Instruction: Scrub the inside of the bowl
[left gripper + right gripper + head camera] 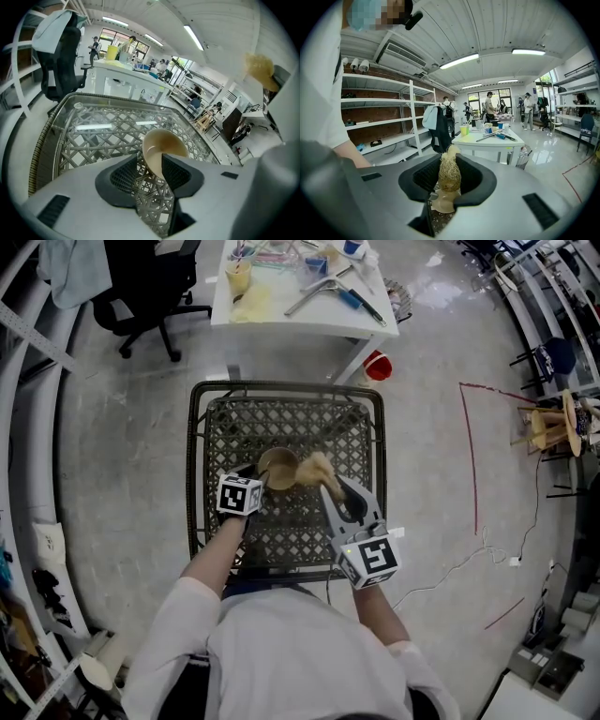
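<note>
A small tan bowl (277,468) sits tilted on the glass-topped wicker table (201,437). In the left gripper view the bowl (161,146) shows its inside, and its near rim lies between the jaws of my left gripper (149,171). The left pad stands clear of the rim and the right pad is close against it, so this gripper (258,474) is open. My right gripper (449,180) is shut on a straw-coloured scrubber (449,172). That scrubber (317,468) hangs just right of the bowl's rim, above the table, with the bowl (442,202) showing beneath it.
A white work table (309,320) with tools and cups stands beyond the wicker table. A black office chair (141,296) is at the back left, a red bucket (378,365) by the white table's leg. Shelving runs along the left; red tape marks the floor at right.
</note>
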The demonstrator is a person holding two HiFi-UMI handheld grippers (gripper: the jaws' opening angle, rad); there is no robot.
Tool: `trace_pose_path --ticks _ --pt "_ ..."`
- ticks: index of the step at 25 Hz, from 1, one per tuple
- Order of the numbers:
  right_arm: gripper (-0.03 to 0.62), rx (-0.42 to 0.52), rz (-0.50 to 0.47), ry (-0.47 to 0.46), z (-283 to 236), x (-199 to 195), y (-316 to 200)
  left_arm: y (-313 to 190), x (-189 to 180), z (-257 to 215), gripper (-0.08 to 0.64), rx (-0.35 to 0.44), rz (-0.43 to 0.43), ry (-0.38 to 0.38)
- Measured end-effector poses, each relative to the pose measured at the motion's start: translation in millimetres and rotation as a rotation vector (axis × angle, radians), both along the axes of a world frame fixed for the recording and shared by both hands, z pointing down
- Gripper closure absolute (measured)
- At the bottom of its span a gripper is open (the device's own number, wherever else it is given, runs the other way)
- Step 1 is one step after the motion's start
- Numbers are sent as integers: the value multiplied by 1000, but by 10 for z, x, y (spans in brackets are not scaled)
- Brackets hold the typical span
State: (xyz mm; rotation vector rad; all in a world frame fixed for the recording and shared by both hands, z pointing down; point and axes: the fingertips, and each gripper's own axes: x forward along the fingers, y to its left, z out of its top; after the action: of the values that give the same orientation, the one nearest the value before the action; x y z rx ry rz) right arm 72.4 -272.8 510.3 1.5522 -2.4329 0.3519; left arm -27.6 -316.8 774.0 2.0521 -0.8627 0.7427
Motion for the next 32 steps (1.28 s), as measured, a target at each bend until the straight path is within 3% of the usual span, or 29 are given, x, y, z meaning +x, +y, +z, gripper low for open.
trace_pose_path --ticks 6,10,17,32 --pt "492 -13 28 8 51 64 36 15 24 126 407 -60 -35 29" --pt "492 -19 37 11 72 74 61 23 16 164 459 -73 -37 23" --pt "492 -14 39 8 39 64 69 -26 -4 98 514 -30 -64 24" --pt "492 53 -14 -3 -206 -12 190 -44 -96 -503 514 92 -139 68"
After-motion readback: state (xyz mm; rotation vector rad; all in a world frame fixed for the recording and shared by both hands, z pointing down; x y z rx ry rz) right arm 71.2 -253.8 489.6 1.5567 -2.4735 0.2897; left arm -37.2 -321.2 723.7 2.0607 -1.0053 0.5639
